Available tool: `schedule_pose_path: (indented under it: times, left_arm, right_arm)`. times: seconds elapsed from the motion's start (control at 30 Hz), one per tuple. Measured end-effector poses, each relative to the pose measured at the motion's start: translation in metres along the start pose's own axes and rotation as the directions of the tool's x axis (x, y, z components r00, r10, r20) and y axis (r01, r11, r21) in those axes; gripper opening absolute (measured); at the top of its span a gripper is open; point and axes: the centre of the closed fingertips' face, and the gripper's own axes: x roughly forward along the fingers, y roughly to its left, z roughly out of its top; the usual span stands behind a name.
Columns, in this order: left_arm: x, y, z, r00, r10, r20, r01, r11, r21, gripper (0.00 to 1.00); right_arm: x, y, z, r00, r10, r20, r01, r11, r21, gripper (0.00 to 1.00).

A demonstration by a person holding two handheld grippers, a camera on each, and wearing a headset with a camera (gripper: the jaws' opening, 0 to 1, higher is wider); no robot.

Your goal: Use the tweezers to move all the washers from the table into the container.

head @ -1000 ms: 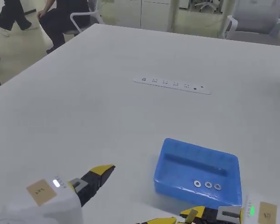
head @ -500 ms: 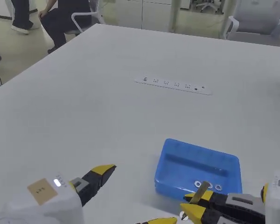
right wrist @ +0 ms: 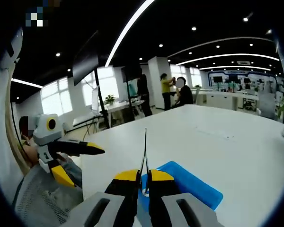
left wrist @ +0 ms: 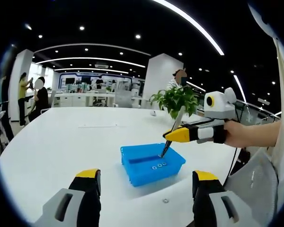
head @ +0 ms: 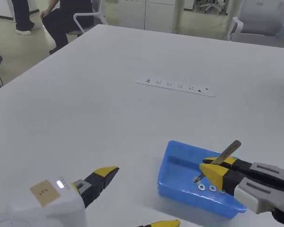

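Cannot tell whether tweezers (head: 229,150) carry anything at the tip: too small. Cannot see the lower jaw of left gripper (head: 144,196) whole past head view's bottom edge, nor the body of right gripper (head: 206,170) past its right edge. Cannot see the near part of container (right wrist: 191,185) behind that gripper's jaws.

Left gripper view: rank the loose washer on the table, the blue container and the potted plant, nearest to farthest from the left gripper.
1. Loose washer, on the table between the jaws.
2. Blue container, just beyond it.
3. Potted plant, far behind the container.

Head view looks down; gripper views share the container (left wrist: 144,176)
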Motion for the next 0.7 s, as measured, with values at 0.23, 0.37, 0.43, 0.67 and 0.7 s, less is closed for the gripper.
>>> schedule_pose_path:
  times: [0.23, 0.37, 0.43, 0.67, 0.7]
  left_arm:
    - [0.0, 0.0, 0.0, 1.0, -0.002, -0.002, 0.002, 1.0, 0.001, 0.8]
    - [0.0, -0.001, 0.0, 1.0, -0.003, -0.004, 0.003, 1.0, 0.002, 0.8]
    - [0.0, -0.001, 0.0, 1.0, -0.002, -0.003, 0.002, 1.0, 0.003, 0.8]
    - [0.001, -0.001, 0.0, 1.0, -0.002, -0.002, 0.002, 1.0, 0.003, 0.8]
    - [0.001, -0.001, 0.0, 1.0, -0.002, -0.001, 0.002, 1.0, 0.004, 0.8]
  right_arm:
    - [0.01, -0.012, 0.002, 0.9998, -0.018, -0.008, 0.018, 1.0, -0.011, 0.03]
    - [0.017, -0.017, -0.002, 0.9995, -0.02, -0.025, 0.02, 1.0, -0.011, 0.03]
    - [0.019, -0.019, -0.003, 0.9994, -0.019, -0.03, 0.019, 1.0, -0.006, 0.03]
    - [0.027, -0.025, -0.014, 0.9976, -0.019, -0.066, 0.019, 1.0, -0.004, 0.03]
    - [0.028, -0.026, -0.016, 0.9971, -0.018, -0.073, 0.018, 1.0, -0.003, 0.03]
